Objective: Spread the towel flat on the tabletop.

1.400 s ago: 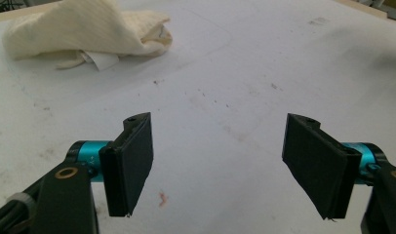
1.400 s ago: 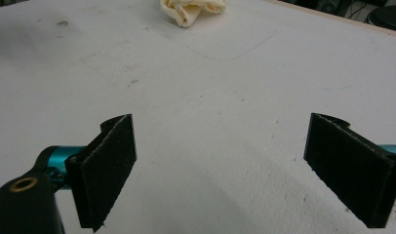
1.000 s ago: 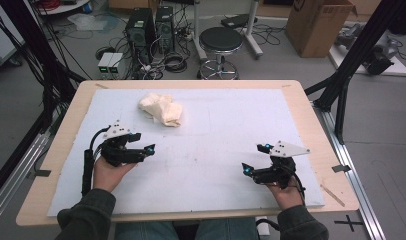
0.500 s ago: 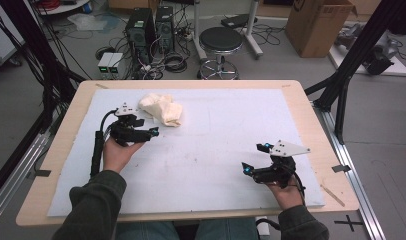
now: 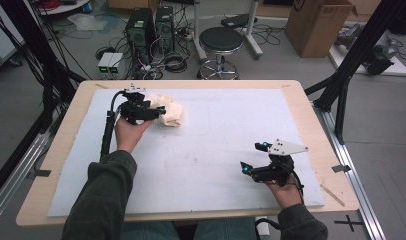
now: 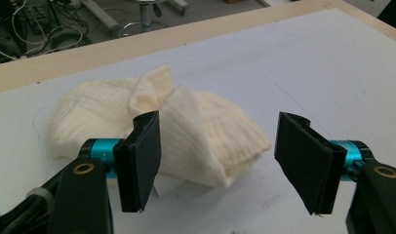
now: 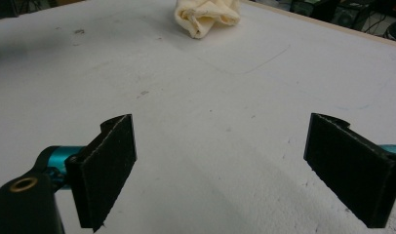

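- Left gripper view: the crumpled cream cloth [image 6: 152, 131] is seen bunched near the far left of the white surface [image 6: 332, 63], right in front of the left tool [image 6: 215, 165].
- The jaws are kept apart and have just been closing a bit, with the cloth's nearest fold lined up between them, nothing pinched yet, probably set up for a grab.
- The right tool [image 7: 235, 170] is held wide apart over bare surface, well away from the cloth, likely parked till needed.
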Demonstrator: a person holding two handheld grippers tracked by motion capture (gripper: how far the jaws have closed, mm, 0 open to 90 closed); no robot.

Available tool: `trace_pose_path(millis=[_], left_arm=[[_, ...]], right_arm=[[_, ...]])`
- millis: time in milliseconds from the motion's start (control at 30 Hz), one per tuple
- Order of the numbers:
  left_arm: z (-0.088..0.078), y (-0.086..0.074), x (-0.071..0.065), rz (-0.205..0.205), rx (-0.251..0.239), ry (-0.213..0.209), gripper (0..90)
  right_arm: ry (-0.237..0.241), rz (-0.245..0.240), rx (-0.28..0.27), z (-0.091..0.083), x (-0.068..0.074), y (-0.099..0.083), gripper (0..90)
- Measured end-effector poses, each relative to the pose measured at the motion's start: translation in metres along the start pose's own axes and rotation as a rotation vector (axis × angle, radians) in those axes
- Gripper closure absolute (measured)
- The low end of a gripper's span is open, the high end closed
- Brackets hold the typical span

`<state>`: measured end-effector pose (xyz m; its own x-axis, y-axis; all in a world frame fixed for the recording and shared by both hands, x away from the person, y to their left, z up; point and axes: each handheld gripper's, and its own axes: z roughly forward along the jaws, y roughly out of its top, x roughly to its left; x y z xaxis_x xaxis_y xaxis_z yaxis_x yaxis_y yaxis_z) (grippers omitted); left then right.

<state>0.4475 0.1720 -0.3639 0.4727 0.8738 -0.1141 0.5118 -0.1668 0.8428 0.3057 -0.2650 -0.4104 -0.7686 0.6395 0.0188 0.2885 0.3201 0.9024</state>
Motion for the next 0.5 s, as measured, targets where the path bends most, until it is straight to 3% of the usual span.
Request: trace_pose_path(millis=[167,267,367,500], left_arm=[[0.013,0.001,0.003,-0.016,0.000,0.032,34.3],[0.024,-0.003,0.005,-0.047,0.003,0.064,33.7],[0.039,-0.010,0.008,-0.083,0.034,0.092,34.1],[0.052,-0.016,0.008,-0.089,0.066,0.101,36.1]], right_arm=[[0.008,0.004,-0.003,0.000,-0.001,0.000,11.2],[0.012,0.008,-0.005,-0.001,-0.001,0.000,11.1],[0.015,0.009,-0.008,-0.001,-0.001,-0.001,11.1],[0.019,0.010,-0.009,0.000,-0.002,-0.001,11.1]])
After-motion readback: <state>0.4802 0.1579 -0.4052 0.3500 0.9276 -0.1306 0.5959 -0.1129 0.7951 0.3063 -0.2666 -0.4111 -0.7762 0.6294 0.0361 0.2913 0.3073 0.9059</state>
